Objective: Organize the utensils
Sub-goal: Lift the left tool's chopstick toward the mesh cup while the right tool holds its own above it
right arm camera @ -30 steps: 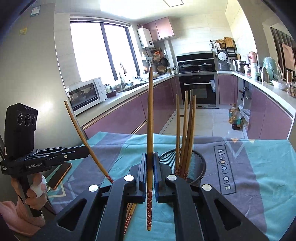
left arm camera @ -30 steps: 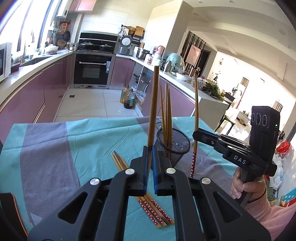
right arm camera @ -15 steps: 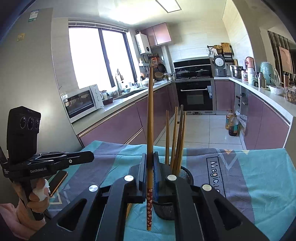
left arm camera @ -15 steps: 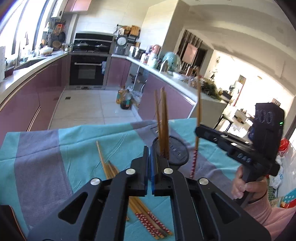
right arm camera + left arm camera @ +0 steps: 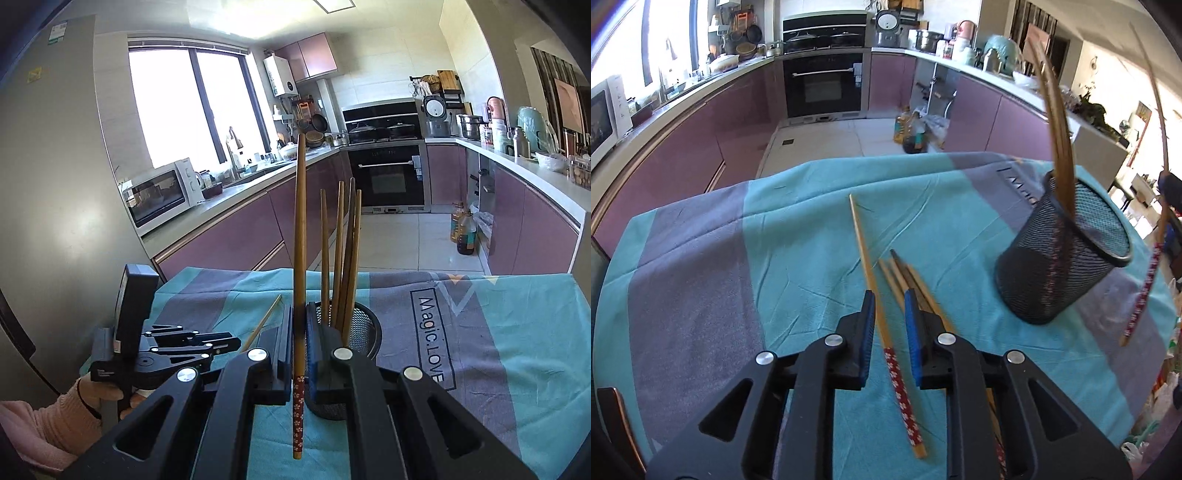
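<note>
My left gripper (image 5: pixel 889 308) is open and low over the teal cloth, its jaws on either side of a lying chopstick (image 5: pixel 871 266) with a red flowered end. Several more chopsticks (image 5: pixel 905 275) lie beside it. The black mesh holder (image 5: pixel 1060 258) stands to the right with several chopsticks (image 5: pixel 1058 122) upright in it. My right gripper (image 5: pixel 299 325) is shut on one chopstick (image 5: pixel 299 229) held upright, just left of the holder (image 5: pixel 364 328). That held chopstick also shows in the left wrist view (image 5: pixel 1145 288) at the far right.
A teal and grey cloth (image 5: pixel 798 236) covers the table, with "Magic.LOVE" printed on it (image 5: pixel 430 339). The left gripper and the hand holding it (image 5: pixel 162 343) sit at the table's left side. Purple kitchen cabinets and an oven stand behind.
My left gripper has let go of its chopstick, which now stands in the holder, opened, and dropped down over the lying chopsticks. My right gripper has kept its chopstick and moved closer to the holder.
</note>
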{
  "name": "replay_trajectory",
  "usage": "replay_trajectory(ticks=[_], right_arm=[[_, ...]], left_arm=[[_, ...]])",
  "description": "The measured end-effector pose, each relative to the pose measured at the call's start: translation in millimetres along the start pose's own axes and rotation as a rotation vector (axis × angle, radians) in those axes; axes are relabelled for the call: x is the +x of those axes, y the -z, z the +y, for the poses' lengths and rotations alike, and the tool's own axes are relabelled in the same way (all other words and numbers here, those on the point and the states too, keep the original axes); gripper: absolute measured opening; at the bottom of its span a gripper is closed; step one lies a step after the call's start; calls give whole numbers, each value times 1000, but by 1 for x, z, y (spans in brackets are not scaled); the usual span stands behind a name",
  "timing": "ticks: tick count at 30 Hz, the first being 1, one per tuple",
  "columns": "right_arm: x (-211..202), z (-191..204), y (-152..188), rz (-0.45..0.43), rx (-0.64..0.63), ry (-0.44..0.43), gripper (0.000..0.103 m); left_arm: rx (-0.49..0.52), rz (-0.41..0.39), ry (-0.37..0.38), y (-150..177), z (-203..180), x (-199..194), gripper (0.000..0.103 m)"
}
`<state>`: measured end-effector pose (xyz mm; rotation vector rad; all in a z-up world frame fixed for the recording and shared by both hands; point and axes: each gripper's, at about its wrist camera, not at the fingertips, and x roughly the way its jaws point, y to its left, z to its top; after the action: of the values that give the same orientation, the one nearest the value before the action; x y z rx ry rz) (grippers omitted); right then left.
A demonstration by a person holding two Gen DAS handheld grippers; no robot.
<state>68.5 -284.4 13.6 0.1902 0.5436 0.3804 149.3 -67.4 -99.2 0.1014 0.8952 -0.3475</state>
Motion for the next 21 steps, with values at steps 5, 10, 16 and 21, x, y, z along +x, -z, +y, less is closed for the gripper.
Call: replay_trajectory(ticks=[5,10,16,21], right_arm=[[4,-1,4,14,6,-5,6],[6,-1,6,25,7,-8,6],[8,0,8,32,10,-12,6],[7,0,7,25,10,-9,6]], left_arm=[[9,46,-37,-3,3,27,18],[5,74,-42,-7,4,40,14],[-23,85,-19,-16,9,48,8],[-38,75,-6,-18,6,43,7]])
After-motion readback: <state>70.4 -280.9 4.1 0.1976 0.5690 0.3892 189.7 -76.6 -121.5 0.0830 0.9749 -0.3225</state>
